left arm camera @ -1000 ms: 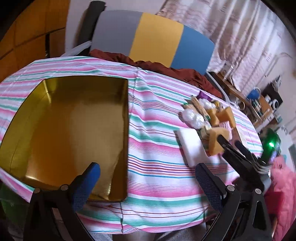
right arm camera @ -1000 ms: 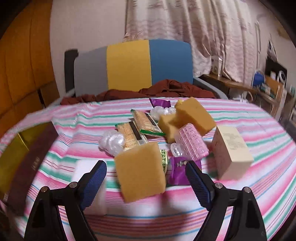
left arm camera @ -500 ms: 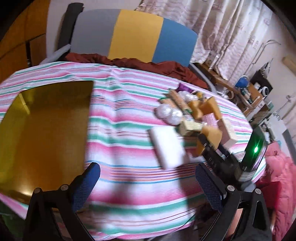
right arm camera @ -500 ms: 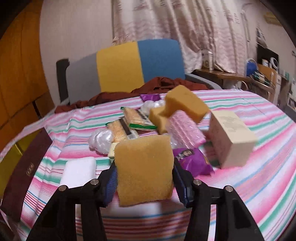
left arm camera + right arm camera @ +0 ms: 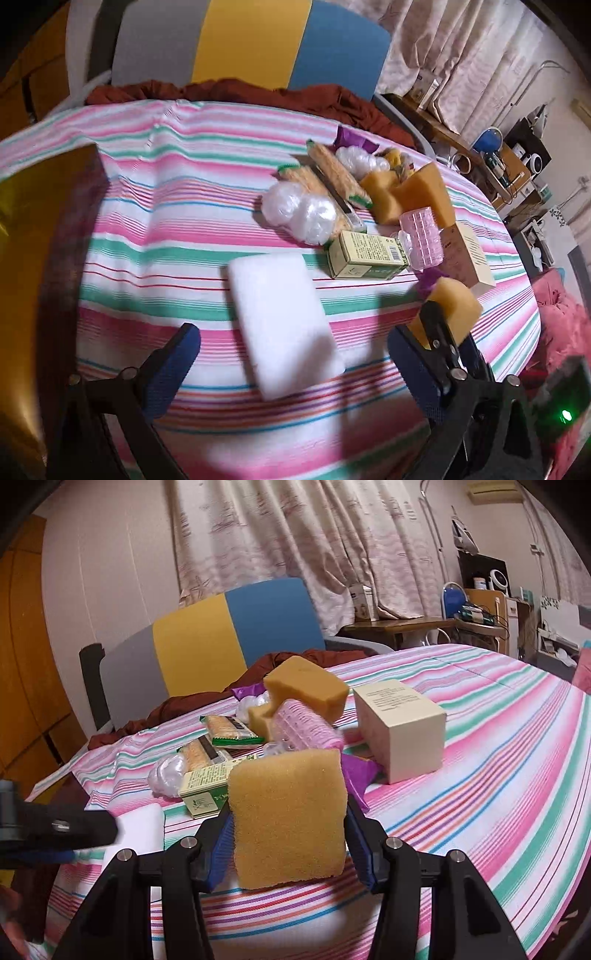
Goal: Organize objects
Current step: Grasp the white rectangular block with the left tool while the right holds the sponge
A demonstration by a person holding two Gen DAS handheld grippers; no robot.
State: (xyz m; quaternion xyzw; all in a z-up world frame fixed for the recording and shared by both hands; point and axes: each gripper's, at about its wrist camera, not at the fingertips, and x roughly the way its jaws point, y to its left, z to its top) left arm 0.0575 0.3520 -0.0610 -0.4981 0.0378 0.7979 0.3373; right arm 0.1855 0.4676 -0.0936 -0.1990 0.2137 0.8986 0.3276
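My right gripper (image 5: 291, 845) is shut on a yellow sponge (image 5: 290, 818) and holds it above the striped table; the sponge also shows in the left wrist view (image 5: 456, 308). My left gripper (image 5: 295, 362) is open, its fingers on either side of a white foam block (image 5: 280, 321) lying on the cloth; whether they touch it I cannot tell. A gold tray (image 5: 26, 258) lies at the left. Behind are a green box (image 5: 365, 254), a pink curler (image 5: 423, 238), a cream box (image 5: 400, 727), cracker packets (image 5: 332, 173) and more sponges (image 5: 306, 686).
The striped tablecloth (image 5: 498, 757) covers a round table that drops off at the right. A grey, yellow and blue chair (image 5: 221, 642) stands behind with a maroon cloth (image 5: 229, 92) on it. A cluttered desk (image 5: 476, 616) is at the far right.
My right gripper closed on the yellow sponge and lifted it off the table. My left gripper swung right from the gold tray to the white foam block.
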